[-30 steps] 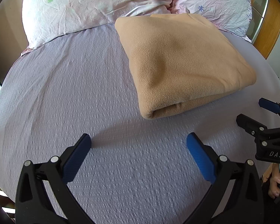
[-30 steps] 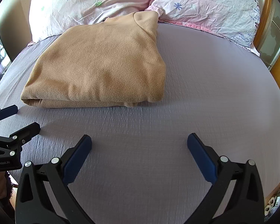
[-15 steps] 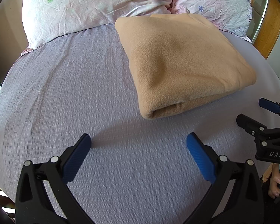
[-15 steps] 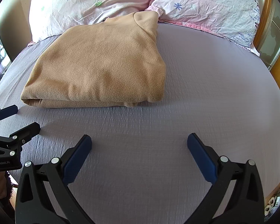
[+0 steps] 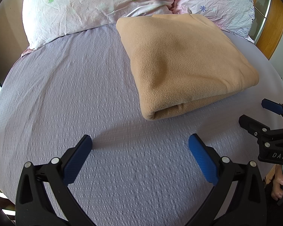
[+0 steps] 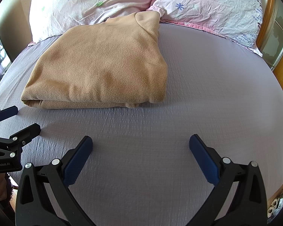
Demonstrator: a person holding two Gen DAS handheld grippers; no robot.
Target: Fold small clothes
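A tan fleece garment (image 5: 184, 64) lies folded into a thick rectangle on the lilac bedsheet (image 5: 66, 86), its far end against the pillows. It also shows in the right wrist view (image 6: 101, 66). My left gripper (image 5: 139, 141) is open and empty, hovering over bare sheet in front of the garment's near left corner. My right gripper (image 6: 140, 141) is open and empty over bare sheet, in front of the garment's near right corner. Each gripper shows at the edge of the other's view: the right one (image 5: 254, 113), the left one (image 6: 22, 120).
Two floral pillows (image 6: 96, 1) (image 6: 213, 7) lie at the head of the bed. A wooden frame (image 5: 273, 22) stands at the right of the bed. The sheet (image 6: 217, 94) right of the garment is bare.
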